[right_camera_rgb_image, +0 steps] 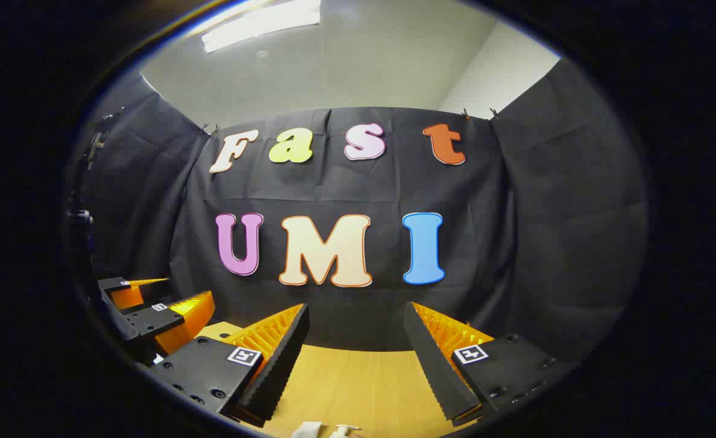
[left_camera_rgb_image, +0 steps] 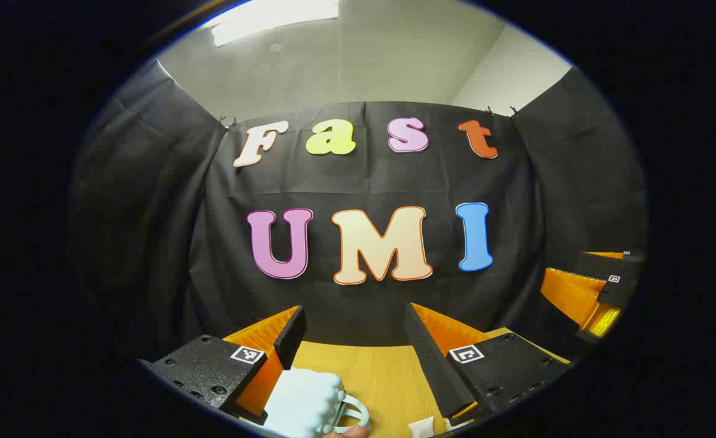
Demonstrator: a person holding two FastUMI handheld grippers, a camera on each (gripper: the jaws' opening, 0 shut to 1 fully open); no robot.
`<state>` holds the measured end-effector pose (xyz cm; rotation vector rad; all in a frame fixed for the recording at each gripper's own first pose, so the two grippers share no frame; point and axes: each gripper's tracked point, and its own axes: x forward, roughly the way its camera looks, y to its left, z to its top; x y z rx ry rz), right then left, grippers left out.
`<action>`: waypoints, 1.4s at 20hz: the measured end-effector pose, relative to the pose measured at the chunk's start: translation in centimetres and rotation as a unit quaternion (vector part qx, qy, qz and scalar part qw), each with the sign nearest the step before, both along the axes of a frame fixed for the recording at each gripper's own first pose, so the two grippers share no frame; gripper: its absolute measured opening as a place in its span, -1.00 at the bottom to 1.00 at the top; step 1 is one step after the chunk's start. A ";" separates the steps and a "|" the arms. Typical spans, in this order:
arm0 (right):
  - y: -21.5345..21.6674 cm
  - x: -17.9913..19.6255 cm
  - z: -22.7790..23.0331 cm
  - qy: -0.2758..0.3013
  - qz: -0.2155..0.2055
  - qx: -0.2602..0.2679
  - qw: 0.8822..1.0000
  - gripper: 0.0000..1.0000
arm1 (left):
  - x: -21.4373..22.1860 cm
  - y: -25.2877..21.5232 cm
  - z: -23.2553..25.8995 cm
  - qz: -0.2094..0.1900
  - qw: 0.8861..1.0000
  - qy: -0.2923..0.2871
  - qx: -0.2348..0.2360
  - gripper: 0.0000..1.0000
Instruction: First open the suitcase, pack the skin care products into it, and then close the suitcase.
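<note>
Between the fingers of the left claw (left_camera_rgb_image: 353, 334) lies a table (left_camera_rgb_image: 382, 371) of warm yellow-tan wood with fine straight grain. Low beside that claw's left finger sits a pale blue-white ribbed suitcase (left_camera_rgb_image: 306, 398) with a pale looped handle. Below the right claw (right_camera_rgb_image: 356, 331), small white skin care products (right_camera_rgb_image: 327, 431) peek up. Each claw body carries a black-and-white square marker.

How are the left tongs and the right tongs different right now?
In its own view, the left tongs have a pale ridged thing low down by one finger, while the right tongs have bare wooden table between their fingers. Small white items sit at the very bottom edge under the right tongs; I cannot tell what they are. Both tongs are open, held above the table and facing the black cloth wall.
</note>
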<state>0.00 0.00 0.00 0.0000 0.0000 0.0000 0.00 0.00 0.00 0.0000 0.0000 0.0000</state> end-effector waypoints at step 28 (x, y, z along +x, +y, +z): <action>-1.5 -2.0 -3.4 0.056 -0.006 0.006 0.998 0.98 | -0.7 -2.6 -18.9 -0.049 0.963 0.267 -0.001 0.94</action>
